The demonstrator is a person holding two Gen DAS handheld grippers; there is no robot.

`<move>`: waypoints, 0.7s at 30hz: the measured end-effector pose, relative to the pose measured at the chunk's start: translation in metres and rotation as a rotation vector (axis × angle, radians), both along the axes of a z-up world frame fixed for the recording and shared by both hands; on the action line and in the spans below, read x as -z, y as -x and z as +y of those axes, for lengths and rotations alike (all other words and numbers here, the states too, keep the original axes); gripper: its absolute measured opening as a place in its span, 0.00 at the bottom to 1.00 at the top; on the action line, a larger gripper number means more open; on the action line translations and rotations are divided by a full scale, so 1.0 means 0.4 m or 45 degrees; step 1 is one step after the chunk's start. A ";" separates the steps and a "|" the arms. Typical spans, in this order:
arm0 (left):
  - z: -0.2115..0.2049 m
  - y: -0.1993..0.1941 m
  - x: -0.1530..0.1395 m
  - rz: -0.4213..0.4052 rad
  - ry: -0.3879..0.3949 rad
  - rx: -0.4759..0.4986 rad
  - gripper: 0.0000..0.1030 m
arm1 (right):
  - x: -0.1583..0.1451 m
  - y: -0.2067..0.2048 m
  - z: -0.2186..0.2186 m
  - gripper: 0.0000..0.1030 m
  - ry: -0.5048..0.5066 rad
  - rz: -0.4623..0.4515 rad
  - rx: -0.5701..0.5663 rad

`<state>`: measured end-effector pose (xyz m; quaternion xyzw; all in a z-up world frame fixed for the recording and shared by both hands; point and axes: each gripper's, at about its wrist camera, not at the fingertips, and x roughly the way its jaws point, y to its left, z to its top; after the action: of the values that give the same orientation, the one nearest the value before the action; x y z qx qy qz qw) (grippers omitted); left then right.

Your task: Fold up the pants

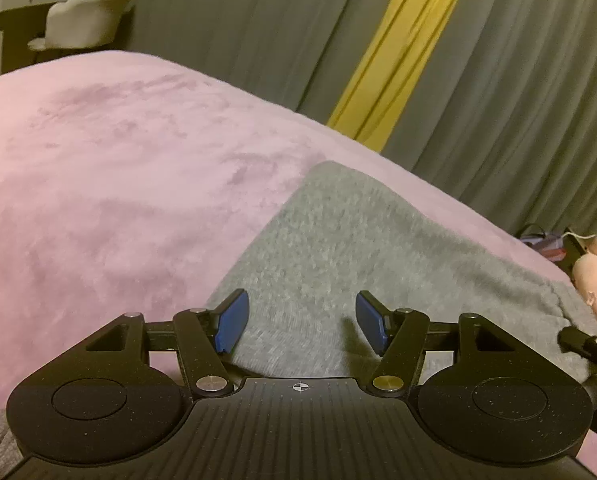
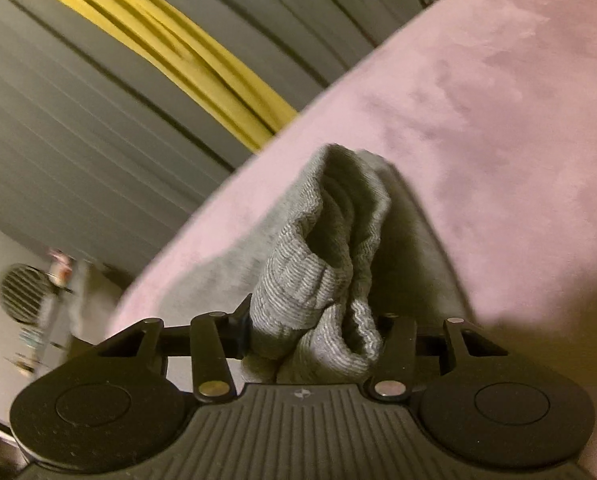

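On the left, the left gripper (image 1: pixel 302 322) hovers over the grey pants (image 1: pixel 338 248), its blue pads (image 1: pixel 232 322) spread apart with nothing pinched between them. The pants lie flat on the pink bedspread (image 1: pixel 118 160), grey curtains (image 1: pixel 238 20) behind. On the right, the right gripper (image 2: pixel 314 328) clamps a bunched fold of the pants' ribbed fabric (image 2: pixel 318 264), lifted above the bed.
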<state>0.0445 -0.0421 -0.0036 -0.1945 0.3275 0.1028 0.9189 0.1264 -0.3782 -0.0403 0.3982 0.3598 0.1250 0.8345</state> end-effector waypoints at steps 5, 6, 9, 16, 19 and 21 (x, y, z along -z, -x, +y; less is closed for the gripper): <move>0.001 0.001 0.000 0.007 0.002 -0.004 0.64 | 0.023 -0.009 0.023 0.59 0.341 0.069 -0.139; 0.002 0.001 0.000 0.008 0.004 -0.008 0.64 | 0.029 -0.006 0.024 0.64 0.410 0.071 -0.151; 0.011 -0.002 0.000 0.009 0.015 -0.019 0.64 | 0.017 0.015 0.007 0.82 0.462 0.001 -0.142; 0.036 -0.020 -0.001 0.039 0.054 -0.017 0.64 | 0.034 -0.002 -0.041 0.85 0.317 0.033 -0.149; 0.071 -0.040 -0.001 0.075 0.150 0.038 0.65 | 0.052 -0.028 -0.038 0.86 0.283 0.058 -0.188; 0.098 -0.065 0.000 0.105 0.212 0.103 0.67 | 0.069 -0.054 -0.034 0.90 0.267 0.077 -0.224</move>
<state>0.0704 -0.0029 -0.0038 -0.2522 0.3802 0.0458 0.8887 0.1481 -0.3919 -0.0679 0.2792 0.4294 0.1474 0.8461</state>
